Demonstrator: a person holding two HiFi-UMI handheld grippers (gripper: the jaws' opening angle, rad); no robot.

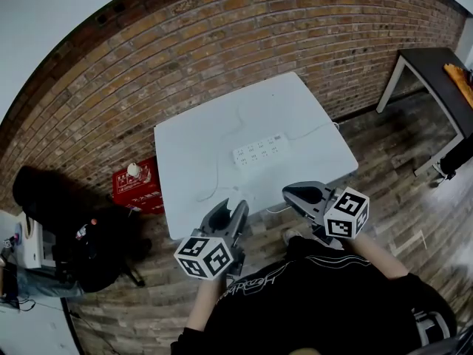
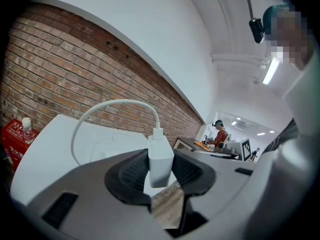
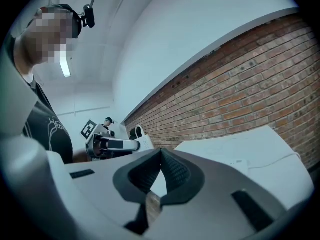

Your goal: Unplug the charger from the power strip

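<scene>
A white charger (image 2: 160, 160) stands upright between the black pads of my left gripper (image 2: 161, 173), which is shut on it. Its white cable (image 2: 107, 107) loops up and left from its top. In the head view that gripper (image 1: 231, 207) hangs at the near edge of the white table (image 1: 295, 117), with the charger (image 1: 236, 201) at its tip and the cable (image 1: 215, 177) trailing across the table. The white power strip (image 1: 259, 149) lies flat mid-table, apart from the charger. My right gripper (image 1: 294, 194) is shut and empty, its pads (image 3: 172, 171) meeting at the tips.
A brick wall (image 1: 222, 35) runs behind the table. A red crate (image 1: 136, 186) with a bottle (image 1: 134, 170) stands on the floor at left, beside a dark bag (image 1: 44, 191). A dark side table (image 1: 436, 72) is at right. Another white cable (image 1: 310, 132) leaves the strip rightward.
</scene>
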